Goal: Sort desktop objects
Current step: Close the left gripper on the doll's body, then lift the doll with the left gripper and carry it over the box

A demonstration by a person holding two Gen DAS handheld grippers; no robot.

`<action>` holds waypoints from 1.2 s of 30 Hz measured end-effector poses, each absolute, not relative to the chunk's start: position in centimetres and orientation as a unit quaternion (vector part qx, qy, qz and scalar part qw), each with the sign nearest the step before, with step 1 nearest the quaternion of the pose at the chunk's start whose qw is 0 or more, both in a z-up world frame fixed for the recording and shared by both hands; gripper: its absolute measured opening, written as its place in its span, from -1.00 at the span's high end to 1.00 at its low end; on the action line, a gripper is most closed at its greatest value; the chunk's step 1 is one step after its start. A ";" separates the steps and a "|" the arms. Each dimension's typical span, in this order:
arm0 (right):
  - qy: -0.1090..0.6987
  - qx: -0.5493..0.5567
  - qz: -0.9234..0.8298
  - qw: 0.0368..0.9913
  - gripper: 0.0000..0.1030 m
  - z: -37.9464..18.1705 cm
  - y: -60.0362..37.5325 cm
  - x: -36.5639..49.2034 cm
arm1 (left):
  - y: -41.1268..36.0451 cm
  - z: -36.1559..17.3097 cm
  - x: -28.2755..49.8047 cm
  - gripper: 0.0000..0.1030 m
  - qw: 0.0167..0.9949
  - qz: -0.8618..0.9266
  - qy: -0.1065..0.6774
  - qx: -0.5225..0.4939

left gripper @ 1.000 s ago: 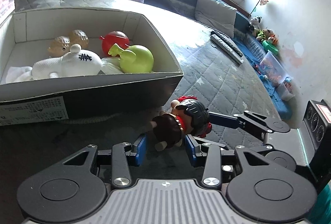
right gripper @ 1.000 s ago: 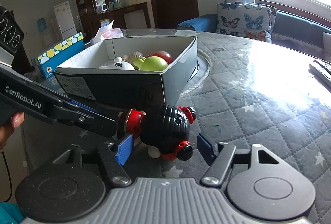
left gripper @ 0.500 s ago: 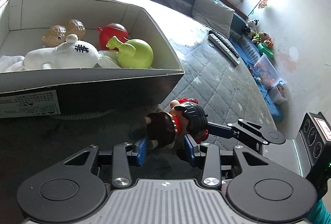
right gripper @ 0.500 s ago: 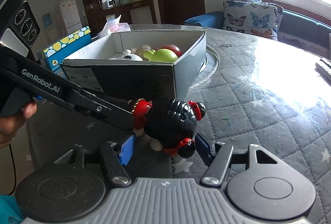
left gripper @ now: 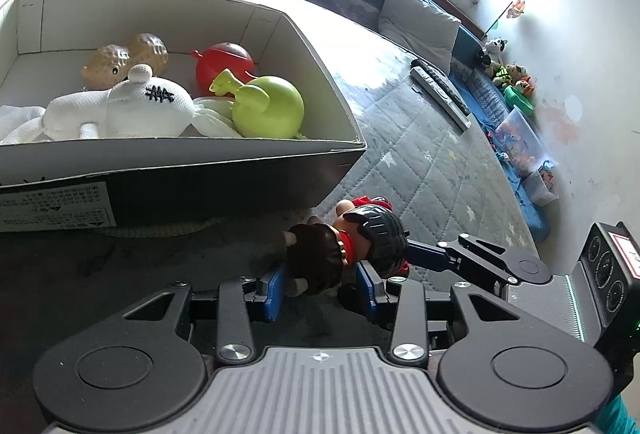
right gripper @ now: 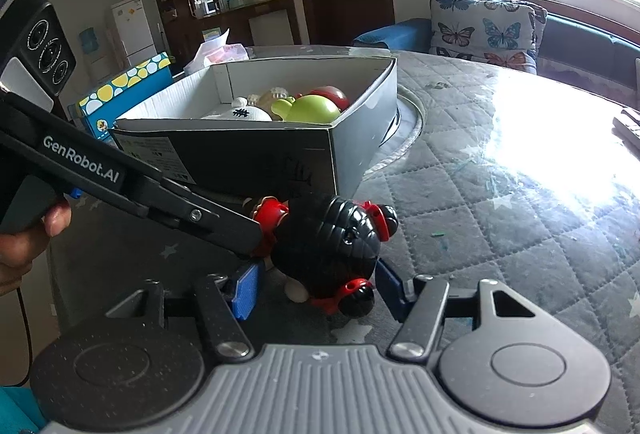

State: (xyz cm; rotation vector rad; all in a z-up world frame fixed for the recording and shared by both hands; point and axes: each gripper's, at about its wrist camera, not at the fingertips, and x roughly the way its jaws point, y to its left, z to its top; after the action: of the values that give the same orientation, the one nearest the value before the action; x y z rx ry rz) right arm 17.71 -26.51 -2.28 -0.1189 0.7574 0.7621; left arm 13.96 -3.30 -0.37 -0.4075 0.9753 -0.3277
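Little doll point(left gripper: 360, 246) with black and brown hair and red bits, lying on its side on the grey quilted table point(left gripper: 420, 161), just outside the near corner of the cardboard box point(left gripper: 180, 185). Not in the box yet.

Left tongs point(left gripper: 320, 290) wrapped around the brown-haired end, blue pads point(left gripper: 274, 290) right up against it on both sides. Honestly can't tell if actually pinching or just hugging it.

Right tongs point(right gripper: 316, 294) coming in from the other side around the black-haired head, jaws spread wide, slivers of gap on both sides, so not gripping anything. Both pairs crossing at the same doll, basically. Bit of a hand point(right gripper: 24, 242) holding the left handle at the edge of the right camera's view.

Inside the box: a green round toy point(left gripper: 272, 109), a red one point(left gripper: 224, 63) behind it, a white plush point(left gripper: 132, 109) and a tan bumpy toy point(left gripper: 120, 59), all bunched together. Couple of remotes point(left gripper: 440, 89) lying further out on the table, well apart from everything.
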 end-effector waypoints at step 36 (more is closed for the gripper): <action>0.332 -0.083 0.387 0.856 -0.06 0.3 -23.1 13.3 | -1.0 1.8 8.3 0.43 0.882 -0.143 0.417 -0.166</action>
State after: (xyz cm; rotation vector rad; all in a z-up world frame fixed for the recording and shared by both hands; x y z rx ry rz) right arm 13.26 -23.08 0.27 -0.1750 0.6986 0.8136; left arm 8.27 -0.98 1.80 -0.3459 0.8680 -0.2970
